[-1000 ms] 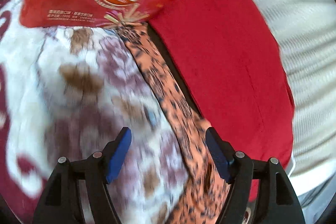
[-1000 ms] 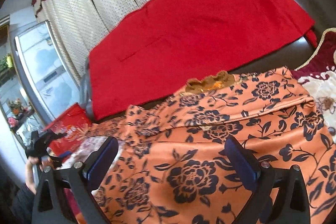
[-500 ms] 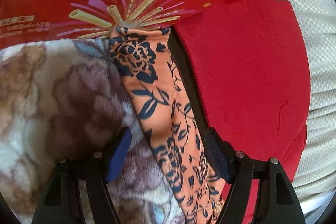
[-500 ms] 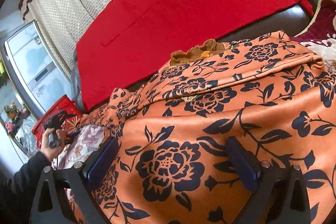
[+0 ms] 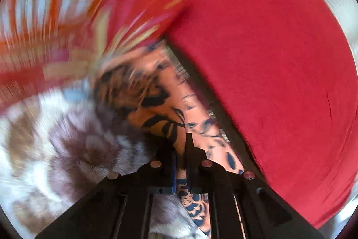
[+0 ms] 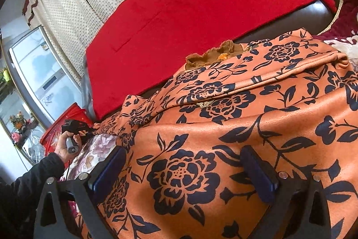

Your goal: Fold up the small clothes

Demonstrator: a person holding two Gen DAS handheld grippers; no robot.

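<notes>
Left wrist view: we are pinching the orange flowered garment (image 5: 156, 120) in the closed left claw (image 5: 180, 149).
We are holding the right claw (image 6: 185, 169) open over the garment, which is lying on the plush blanket (image 5: 67, 149), beside the red cloth (image 6: 201, 3).

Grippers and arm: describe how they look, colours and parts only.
Both the left gripper and the right gripper have black angular plastic frames, silver round screw heads and blue finger pads. The left hand is bare below a black sleeve.

2 close wrist views, shared garment (image 6: 223, 127)
</notes>
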